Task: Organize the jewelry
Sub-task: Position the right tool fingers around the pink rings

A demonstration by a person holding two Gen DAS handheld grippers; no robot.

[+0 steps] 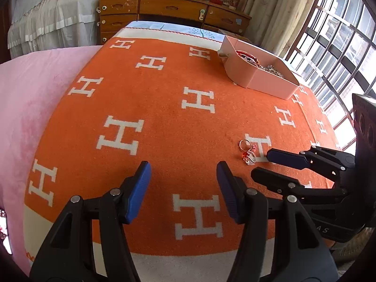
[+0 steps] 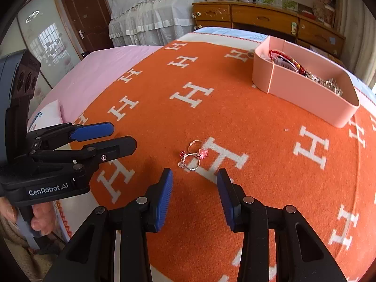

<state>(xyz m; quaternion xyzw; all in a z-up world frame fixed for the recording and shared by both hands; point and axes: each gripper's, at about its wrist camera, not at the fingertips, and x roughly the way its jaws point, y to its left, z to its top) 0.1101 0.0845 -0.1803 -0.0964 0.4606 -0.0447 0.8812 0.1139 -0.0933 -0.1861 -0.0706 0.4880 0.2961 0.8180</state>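
Inside pink box (image 2: 305,94), half-hidden jewelry (image 2: 326,83), perhaps chains.

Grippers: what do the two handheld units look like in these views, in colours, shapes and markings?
Both the left gripper and the right gripper are black plastic, with two flat fingers faced in ribbed blue pads and silver rivets at the pivots. In the right wrist view, the left unit's body bears white "GenRobot.AI" lettering. No cables show.

Two thin metal rings (image 2: 193,155) with pink and red stones lie flat, overlapping, on the orange blanket at my 12 o'clock. Pink divided box (image 2: 305,98) sits upright at 2 o'clock, well apart, bracelets and silver pieces inside.
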